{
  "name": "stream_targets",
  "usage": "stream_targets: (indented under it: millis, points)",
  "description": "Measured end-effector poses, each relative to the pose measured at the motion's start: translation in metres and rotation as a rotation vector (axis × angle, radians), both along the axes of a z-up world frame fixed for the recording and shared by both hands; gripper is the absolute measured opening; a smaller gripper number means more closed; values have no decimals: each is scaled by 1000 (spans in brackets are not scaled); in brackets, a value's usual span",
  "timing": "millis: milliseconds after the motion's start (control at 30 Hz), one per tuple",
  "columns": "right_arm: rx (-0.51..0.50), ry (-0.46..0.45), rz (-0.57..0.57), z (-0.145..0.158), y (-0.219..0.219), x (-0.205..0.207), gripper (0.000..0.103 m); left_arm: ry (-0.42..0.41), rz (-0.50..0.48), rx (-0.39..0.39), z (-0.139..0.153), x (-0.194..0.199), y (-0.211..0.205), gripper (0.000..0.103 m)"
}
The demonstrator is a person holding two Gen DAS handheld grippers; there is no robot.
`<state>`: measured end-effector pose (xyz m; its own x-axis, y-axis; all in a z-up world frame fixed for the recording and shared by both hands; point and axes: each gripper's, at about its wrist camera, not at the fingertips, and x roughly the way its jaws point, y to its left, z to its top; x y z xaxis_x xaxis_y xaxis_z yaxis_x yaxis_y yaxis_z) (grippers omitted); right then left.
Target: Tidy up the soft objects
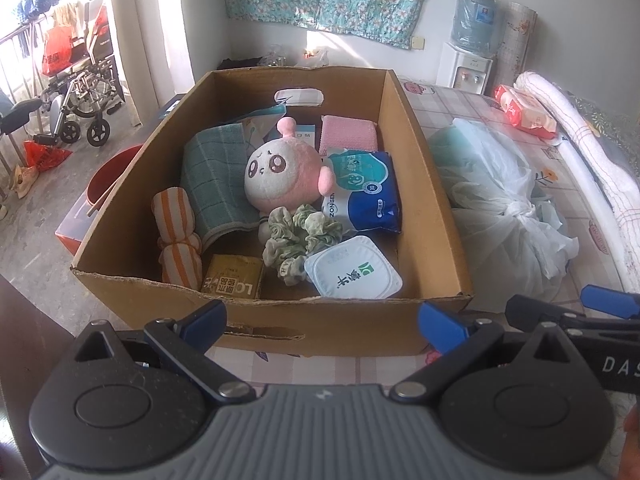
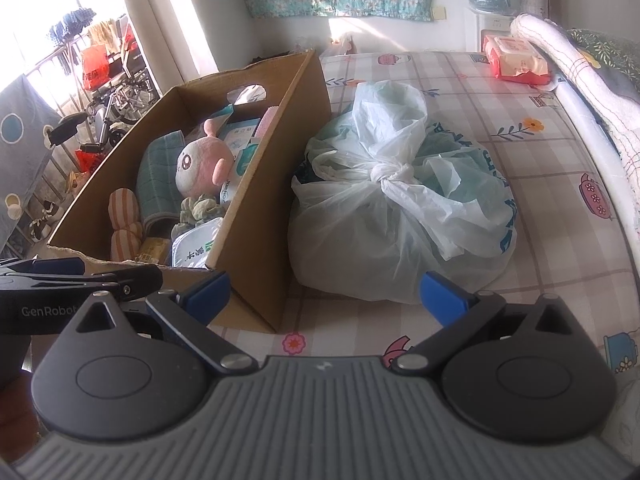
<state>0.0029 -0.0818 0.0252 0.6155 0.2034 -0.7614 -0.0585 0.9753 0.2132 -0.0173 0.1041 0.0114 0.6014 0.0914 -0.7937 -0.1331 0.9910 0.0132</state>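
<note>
An open cardboard box (image 1: 436, 216) stands on the bed and holds a pink plush toy (image 1: 280, 172), a teal towel (image 1: 212, 176), an orange striped roll (image 1: 178, 240), a green scrunchie (image 1: 300, 236), a pink cloth (image 1: 348, 132), a blue tissue pack (image 1: 368, 192) and a white tub (image 1: 352, 272). My left gripper (image 1: 322, 320) is open and empty just in front of the box's near wall. My right gripper (image 2: 324, 294) is open and empty, in front of a knotted white plastic bag (image 2: 400, 200) beside the box (image 2: 256, 216).
A red wipes pack (image 2: 516, 60) and a rolled white blanket (image 2: 560, 56) lie at the bed's far right. A water dispenser (image 1: 468, 56) stands by the wall. A wheelchair (image 1: 76, 108) and a red basin (image 1: 108, 176) are on the floor to the left.
</note>
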Motion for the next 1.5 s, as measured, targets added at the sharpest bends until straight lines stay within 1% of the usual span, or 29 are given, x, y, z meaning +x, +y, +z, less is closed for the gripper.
stream_targets:
  millis: [1133,1333,1500]
  points:
    - [-15,10,22,-3,8,5,102,10,21,8,0,-2,5,101]
    - [-16,15,34,-4,9,8,102,9,33,25,2,-4,6,100]
    - [-22,22,43,-4,10,10,102,21,43,14,-1,-2,7,100]
